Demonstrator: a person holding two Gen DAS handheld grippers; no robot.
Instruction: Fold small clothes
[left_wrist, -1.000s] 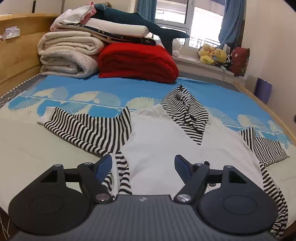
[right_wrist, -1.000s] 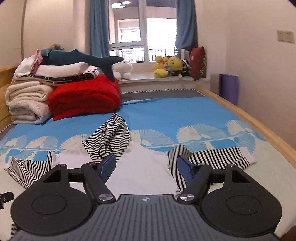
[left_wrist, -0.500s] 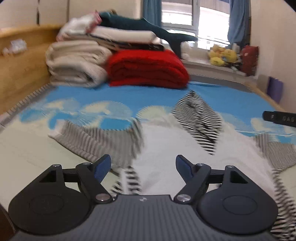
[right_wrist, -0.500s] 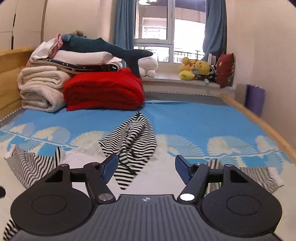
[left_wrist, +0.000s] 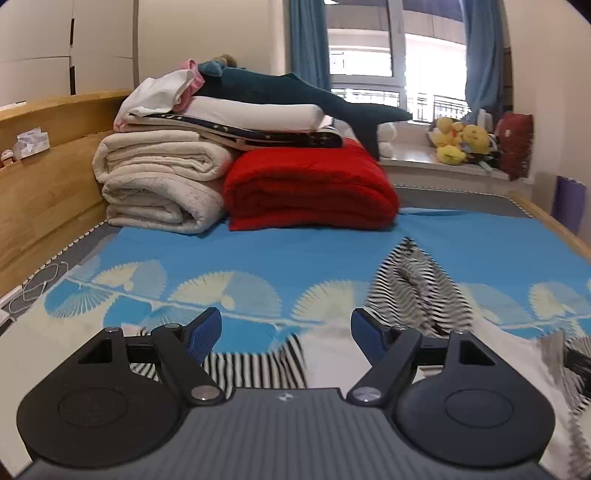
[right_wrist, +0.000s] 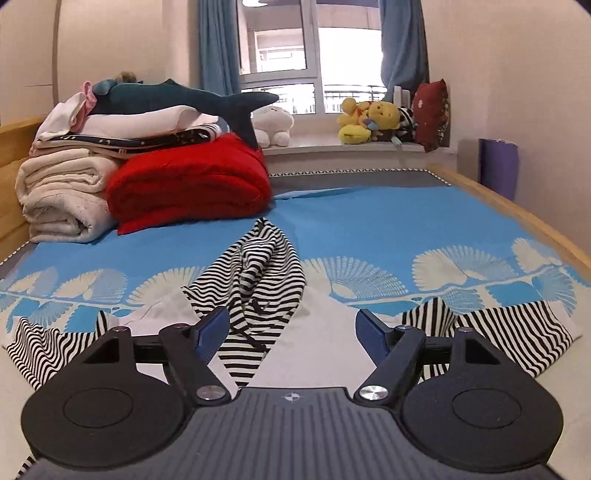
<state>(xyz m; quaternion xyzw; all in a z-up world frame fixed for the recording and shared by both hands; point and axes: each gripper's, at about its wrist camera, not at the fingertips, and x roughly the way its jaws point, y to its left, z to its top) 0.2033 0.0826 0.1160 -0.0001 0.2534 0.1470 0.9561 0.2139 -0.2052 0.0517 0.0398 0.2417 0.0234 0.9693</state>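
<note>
A small white hooded top with black-and-white striped sleeves and hood lies spread flat on the blue patterned bedsheet. Its striped hood points toward the window, the right sleeve reaches right, the left sleeve reaches left. My right gripper hovers open over the top's chest, just below the hood. My left gripper is open above the left sleeve, with the blurred hood to its right. Nothing sits between either pair of blue pads.
Folded cream blankets, a red quilt and a plush shark are stacked at the head of the bed. A wooden headboard runs along the left. Plush toys line the windowsill; the bed's wooden edge runs along the right.
My left gripper has risen and swung left, so the top now sits lower and to the right in its view. My right gripper has shifted left to centre on the hood. Both stay open.
</note>
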